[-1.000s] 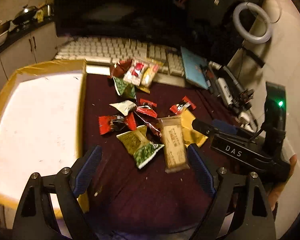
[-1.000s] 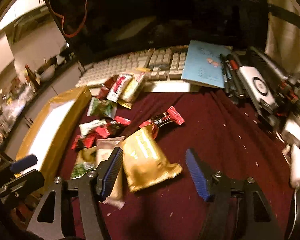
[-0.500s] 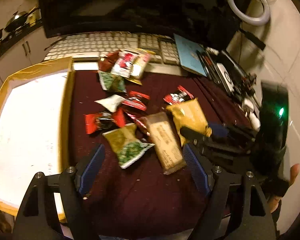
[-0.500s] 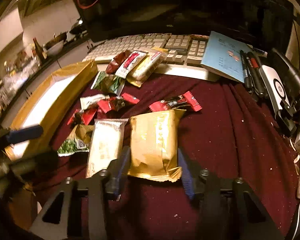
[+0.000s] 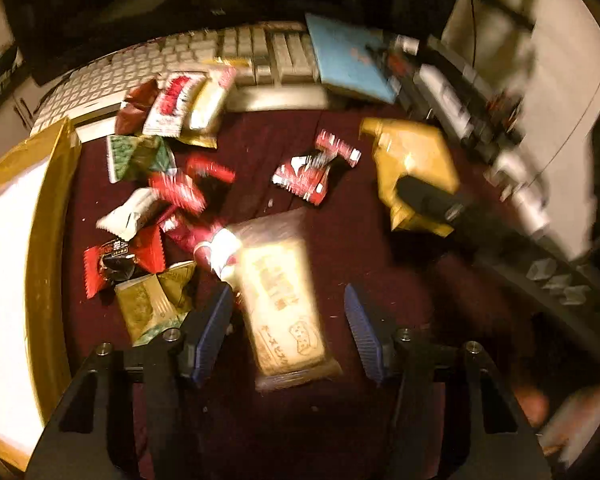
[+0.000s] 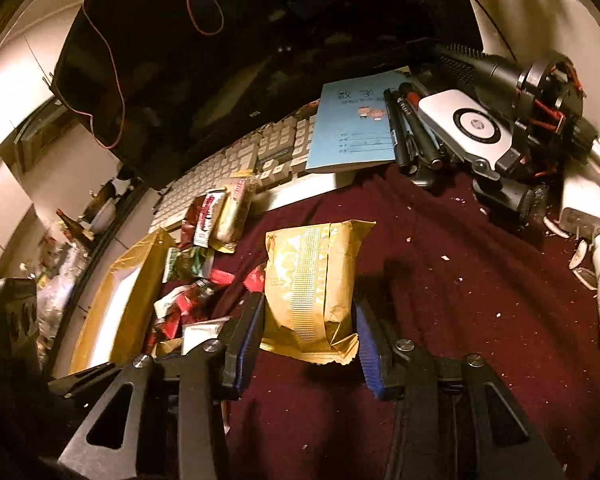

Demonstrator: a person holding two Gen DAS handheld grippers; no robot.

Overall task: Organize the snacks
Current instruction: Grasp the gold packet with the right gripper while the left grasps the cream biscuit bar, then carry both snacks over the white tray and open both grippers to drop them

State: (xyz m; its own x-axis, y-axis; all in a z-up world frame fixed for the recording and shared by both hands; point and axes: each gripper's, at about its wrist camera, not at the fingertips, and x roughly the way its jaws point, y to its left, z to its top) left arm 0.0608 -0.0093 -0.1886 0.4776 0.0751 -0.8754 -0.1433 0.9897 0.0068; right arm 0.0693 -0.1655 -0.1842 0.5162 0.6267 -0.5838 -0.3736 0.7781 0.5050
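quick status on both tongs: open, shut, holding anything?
Left tongs: open, straddling the tan cracker packet, not gripping.
Right tongs: shut on the gold snack bag.

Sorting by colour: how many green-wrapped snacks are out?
2. One green packet lies near the tray's far corner; an olive-green packet lies by the left claw. Others may hide in the pile.

This looks like a home desk corner. A keyboard (image 6: 228, 168) and dark monitor (image 6: 228, 60) stand behind the bench's maroon cloth (image 6: 440, 280), a blue notebook (image 6: 358, 128) lies beside, and at far left are probably kitchen cabinets (image 6: 4, 80) with bottles.
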